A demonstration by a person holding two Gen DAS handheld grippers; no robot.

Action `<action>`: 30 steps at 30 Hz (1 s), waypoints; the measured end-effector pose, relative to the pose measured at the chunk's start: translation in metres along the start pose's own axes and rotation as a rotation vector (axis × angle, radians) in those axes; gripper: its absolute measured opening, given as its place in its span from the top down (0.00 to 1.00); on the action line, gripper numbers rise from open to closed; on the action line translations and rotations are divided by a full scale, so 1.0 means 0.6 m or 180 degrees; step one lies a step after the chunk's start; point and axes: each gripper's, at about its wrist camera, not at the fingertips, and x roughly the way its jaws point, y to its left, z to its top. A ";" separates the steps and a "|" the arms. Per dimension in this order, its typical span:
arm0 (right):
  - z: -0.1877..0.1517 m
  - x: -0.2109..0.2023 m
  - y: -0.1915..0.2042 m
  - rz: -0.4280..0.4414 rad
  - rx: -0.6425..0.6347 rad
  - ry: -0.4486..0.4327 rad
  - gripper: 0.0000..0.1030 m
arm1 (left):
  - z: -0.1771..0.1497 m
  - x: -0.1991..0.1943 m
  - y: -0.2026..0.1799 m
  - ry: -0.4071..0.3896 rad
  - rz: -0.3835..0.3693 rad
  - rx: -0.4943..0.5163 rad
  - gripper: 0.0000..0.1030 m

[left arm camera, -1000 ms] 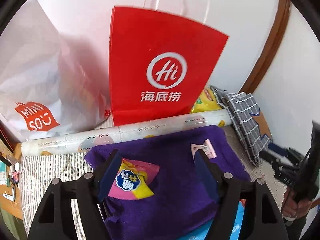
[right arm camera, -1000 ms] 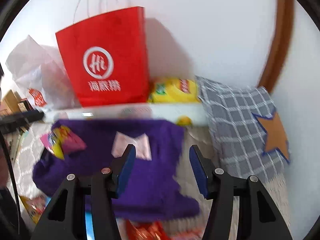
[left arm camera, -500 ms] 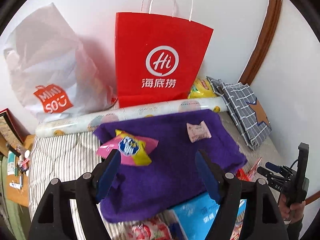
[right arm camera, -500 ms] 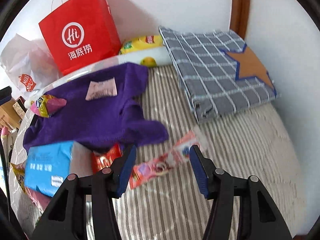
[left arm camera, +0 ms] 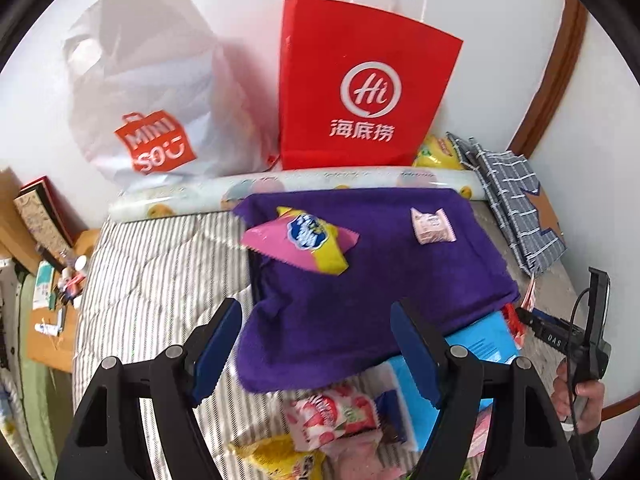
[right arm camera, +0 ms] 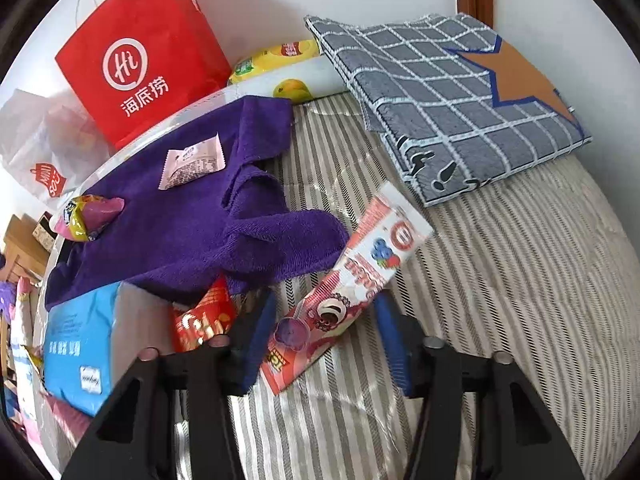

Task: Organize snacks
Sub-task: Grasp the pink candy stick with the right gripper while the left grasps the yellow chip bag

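Right gripper closing now, blue pads either side of the long pink-and-red strawberry snack packet on the striped bedding; contact looks near, though blur hides it. That slick wrapper could skid or buckle if pinched off-centre. Left gripper hangs wide apart, empty, over the purple towel; snag it and both packets on it slide.

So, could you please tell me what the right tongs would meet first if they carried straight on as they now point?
Most likely the long pink snack packet: it already lies between the fingers of the right tongs, whose jaws are closing. Under it is the striped bedding; whether the pads touch it yet is unclear.
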 end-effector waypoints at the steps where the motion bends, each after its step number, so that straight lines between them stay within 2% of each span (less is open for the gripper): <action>1: -0.001 0.001 0.001 -0.0008 -0.0025 -0.0025 0.64 | -0.003 -0.001 0.003 0.0004 0.0014 -0.0012 0.27; 3: -0.002 0.000 0.001 -0.0001 -0.0081 -0.0051 0.79 | -0.007 -0.004 0.009 0.0003 0.0025 -0.0039 0.27; 6: -0.004 -0.009 -0.008 0.0051 -0.0034 -0.0065 0.84 | -0.016 -0.007 0.017 0.0009 0.0036 -0.0067 0.27; 14: -0.030 -0.071 -0.009 0.0053 -0.0122 -0.0108 0.85 | -0.053 -0.023 0.034 0.0021 -0.0003 -0.0155 0.27; 20: -0.067 -0.116 0.028 0.0143 -0.0304 -0.0156 0.85 | -0.085 -0.030 0.054 0.0050 -0.0058 -0.0267 0.27; 27: -0.116 -0.107 0.061 0.0126 -0.0445 -0.0014 0.85 | -0.134 -0.012 0.065 0.0194 -0.0080 -0.0302 0.27; 30: -0.136 -0.092 0.071 0.0009 -0.0507 0.0074 0.84 | -0.154 0.005 0.068 0.0286 -0.0104 -0.0301 0.27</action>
